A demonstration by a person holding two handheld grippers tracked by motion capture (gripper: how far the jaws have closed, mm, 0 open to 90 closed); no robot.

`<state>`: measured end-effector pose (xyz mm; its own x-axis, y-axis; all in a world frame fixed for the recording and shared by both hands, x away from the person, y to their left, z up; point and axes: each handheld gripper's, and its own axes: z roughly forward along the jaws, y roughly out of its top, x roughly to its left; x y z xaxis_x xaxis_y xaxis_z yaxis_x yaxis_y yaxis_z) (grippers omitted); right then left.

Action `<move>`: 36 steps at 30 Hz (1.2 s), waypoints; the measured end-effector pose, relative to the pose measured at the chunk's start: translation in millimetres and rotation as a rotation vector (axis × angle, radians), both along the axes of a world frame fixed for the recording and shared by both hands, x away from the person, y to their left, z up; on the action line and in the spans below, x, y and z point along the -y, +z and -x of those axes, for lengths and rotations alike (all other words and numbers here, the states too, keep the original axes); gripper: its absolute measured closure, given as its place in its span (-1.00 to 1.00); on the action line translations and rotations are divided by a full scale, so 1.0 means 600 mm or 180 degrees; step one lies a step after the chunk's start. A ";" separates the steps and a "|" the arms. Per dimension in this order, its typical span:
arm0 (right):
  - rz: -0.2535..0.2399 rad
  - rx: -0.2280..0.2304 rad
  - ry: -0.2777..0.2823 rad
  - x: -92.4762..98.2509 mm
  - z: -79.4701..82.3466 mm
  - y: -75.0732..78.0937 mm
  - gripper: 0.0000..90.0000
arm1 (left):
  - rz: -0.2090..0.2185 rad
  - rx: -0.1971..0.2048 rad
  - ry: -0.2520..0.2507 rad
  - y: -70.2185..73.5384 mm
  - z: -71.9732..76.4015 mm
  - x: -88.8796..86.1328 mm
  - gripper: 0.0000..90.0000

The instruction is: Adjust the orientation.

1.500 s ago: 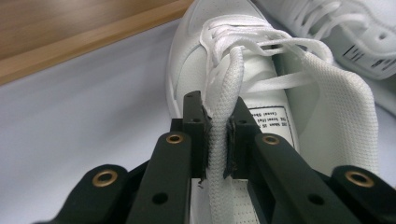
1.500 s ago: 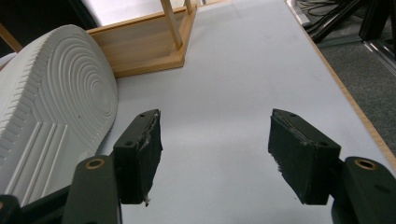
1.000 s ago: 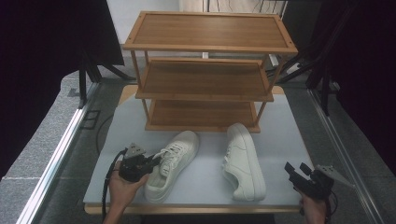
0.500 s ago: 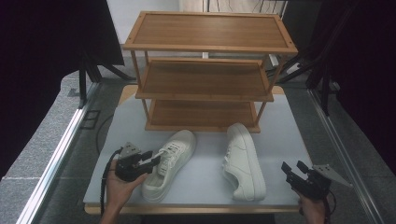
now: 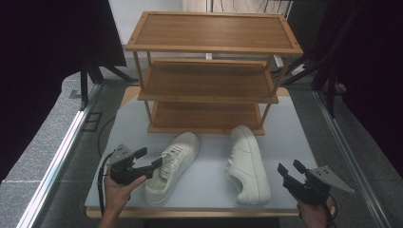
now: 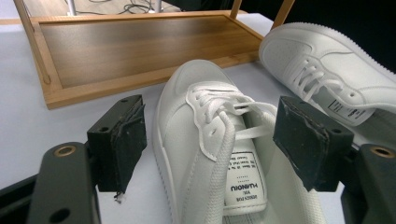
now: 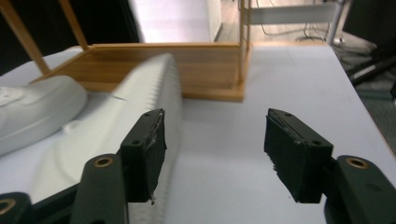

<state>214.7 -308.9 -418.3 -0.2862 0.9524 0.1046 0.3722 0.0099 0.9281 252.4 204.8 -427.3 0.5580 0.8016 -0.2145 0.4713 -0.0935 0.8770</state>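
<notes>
The left claw (image 5: 151, 159) has just opened off the left shoe (image 5: 172, 166), leaving it released low in the frame. The right claw (image 5: 291, 171), empty and narrowing slightly, sits lower right beside the right shoe (image 5: 247, 164); shelving it looks next.

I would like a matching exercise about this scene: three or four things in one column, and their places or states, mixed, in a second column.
Things:
1. left shoe
2. right shoe
3. shoe rack
4. right gripper

Places or states:
A. at the far side of the table, all shelves bare
B. between the open fingers of the left gripper
C. open, near the table's front right corner, holding nothing
D. on the table, toe at the rack's bottom shelf, ungripped

Pairs: 1-B, 2-D, 3-A, 4-C
</notes>
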 end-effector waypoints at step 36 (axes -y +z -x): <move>0.0551 -0.0232 0.1366 -0.189 0.034 -0.008 0.16 | -0.0018 -0.0208 0.0011 -0.013 -0.015 0.013 -0.44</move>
<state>194.0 -195.3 -423.2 -0.6558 0.7548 -0.0109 0.3647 0.3295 0.8709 261.1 197.3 -435.0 0.5401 0.8049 -0.2459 0.5280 -0.0966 0.8437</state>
